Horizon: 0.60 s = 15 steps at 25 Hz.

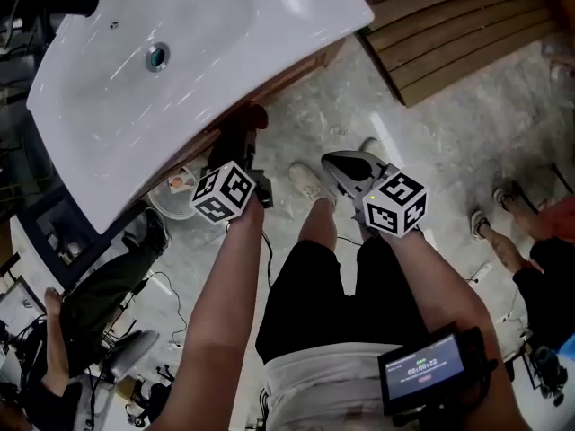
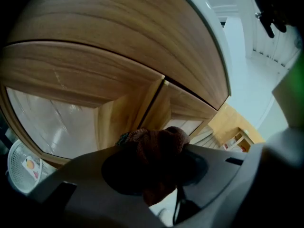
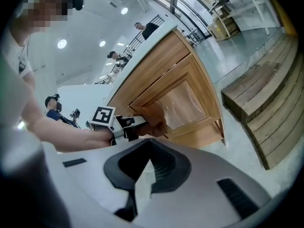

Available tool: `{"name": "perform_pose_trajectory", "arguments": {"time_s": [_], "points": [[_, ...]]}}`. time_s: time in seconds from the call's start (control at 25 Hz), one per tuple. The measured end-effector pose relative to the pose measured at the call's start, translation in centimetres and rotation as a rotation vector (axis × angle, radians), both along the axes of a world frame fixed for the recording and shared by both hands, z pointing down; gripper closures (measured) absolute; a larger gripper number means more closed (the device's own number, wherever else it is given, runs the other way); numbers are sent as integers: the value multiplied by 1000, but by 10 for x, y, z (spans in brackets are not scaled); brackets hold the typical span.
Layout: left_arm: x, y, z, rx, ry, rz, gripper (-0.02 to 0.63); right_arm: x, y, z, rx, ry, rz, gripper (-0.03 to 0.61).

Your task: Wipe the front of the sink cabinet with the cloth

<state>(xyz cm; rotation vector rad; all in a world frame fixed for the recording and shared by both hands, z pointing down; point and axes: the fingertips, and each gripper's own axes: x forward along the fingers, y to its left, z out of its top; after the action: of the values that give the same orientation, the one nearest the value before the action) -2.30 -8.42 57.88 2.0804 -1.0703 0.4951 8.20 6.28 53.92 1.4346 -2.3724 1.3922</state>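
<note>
The brown cloth (image 1: pixel 244 126) is bunched in my left gripper (image 1: pixel 246 144), which is shut on it and holds it against the wooden cabinet front (image 1: pixel 292 72) under the white sink (image 1: pixel 180 43). In the left gripper view the cloth (image 2: pixel 156 148) fills the jaws of the left gripper (image 2: pixel 154 167), close to a cabinet door frame (image 2: pixel 109 122). The right gripper view shows the cloth (image 3: pixel 154 127) touching the cabinet door (image 3: pixel 183 103). My right gripper (image 1: pixel 346 162) hangs over the floor to the right, away from the cabinet; its jaws (image 3: pixel 142 184) are shut on nothing.
Wooden steps (image 1: pixel 467 34) lie right of the cabinet. A white fan-like grille (image 1: pixel 175 196) sits on the floor under the sink. A seated person (image 1: pixel 99 303) is at the left and another person's feet (image 1: pixel 503 205) at the right. My own shoes (image 1: pixel 310 182) stand near the cabinet.
</note>
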Motion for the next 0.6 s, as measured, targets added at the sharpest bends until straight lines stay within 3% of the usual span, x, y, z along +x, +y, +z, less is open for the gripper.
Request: {"name": "perform_pose_trajectory", "arguments": {"time_s": [0.6], "points": [[119, 17, -4, 16, 22, 105, 472, 74, 11, -8, 9, -35, -50, 566]]}}
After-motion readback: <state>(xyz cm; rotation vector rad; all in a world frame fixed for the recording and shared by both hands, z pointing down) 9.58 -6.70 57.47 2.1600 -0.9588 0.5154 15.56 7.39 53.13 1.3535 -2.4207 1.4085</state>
